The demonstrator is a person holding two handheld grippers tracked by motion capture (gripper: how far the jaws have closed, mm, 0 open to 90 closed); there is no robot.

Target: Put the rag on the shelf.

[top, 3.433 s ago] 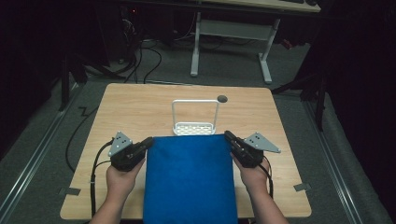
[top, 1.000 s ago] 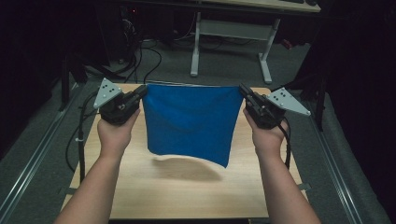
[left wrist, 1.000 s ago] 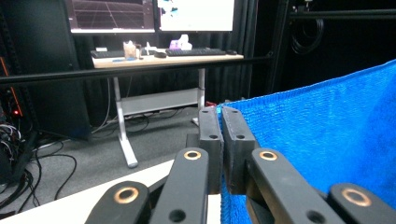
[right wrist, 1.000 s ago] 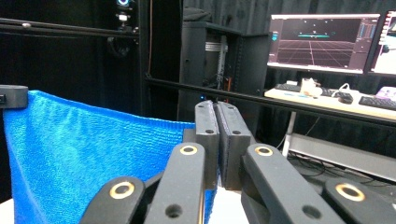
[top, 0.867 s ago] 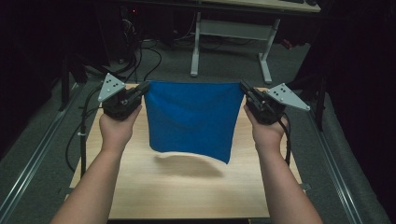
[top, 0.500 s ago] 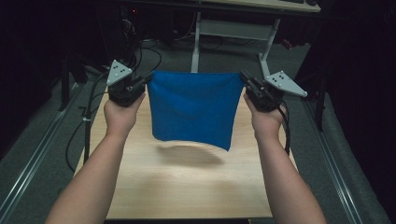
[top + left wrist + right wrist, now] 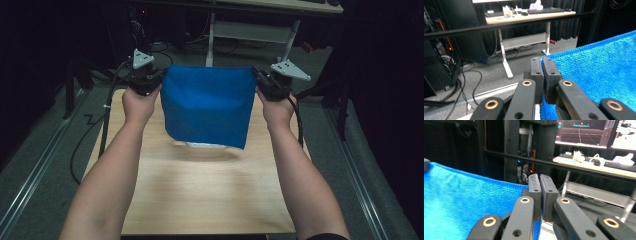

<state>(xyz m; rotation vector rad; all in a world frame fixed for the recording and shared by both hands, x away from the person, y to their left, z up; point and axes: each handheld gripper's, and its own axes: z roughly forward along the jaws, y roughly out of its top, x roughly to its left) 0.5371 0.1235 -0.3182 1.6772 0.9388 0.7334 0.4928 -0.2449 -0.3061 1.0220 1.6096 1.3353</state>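
A blue cloth (image 7: 207, 105) hangs stretched in the air between both hands, above the far half of the wooden table (image 7: 200, 190). My left gripper (image 7: 159, 76) is shut on its upper left corner, and my right gripper (image 7: 256, 75) is shut on its upper right corner. Along the left gripper's own jaws (image 7: 542, 65) the blue cloth (image 7: 599, 72) spreads to the right. From the right gripper (image 7: 540, 182), the blue cloth (image 7: 466, 202) spreads to the left. A white wire rack (image 7: 207, 145) peeks out just under the cloth's lower edge; most of it is hidden.
Beyond the table stands a white-legged desk (image 7: 250, 30) with cables on the grey floor (image 7: 45, 150). A desk with a keyboard (image 7: 544, 10) and monitors (image 7: 584, 131) lies farther back. A black rail (image 7: 499, 26) crosses the background.
Both grippers have lifted the cloth off the table and carried it up and away from the person. It now hangs vertically over the rack, higher and farther than half a second ago.
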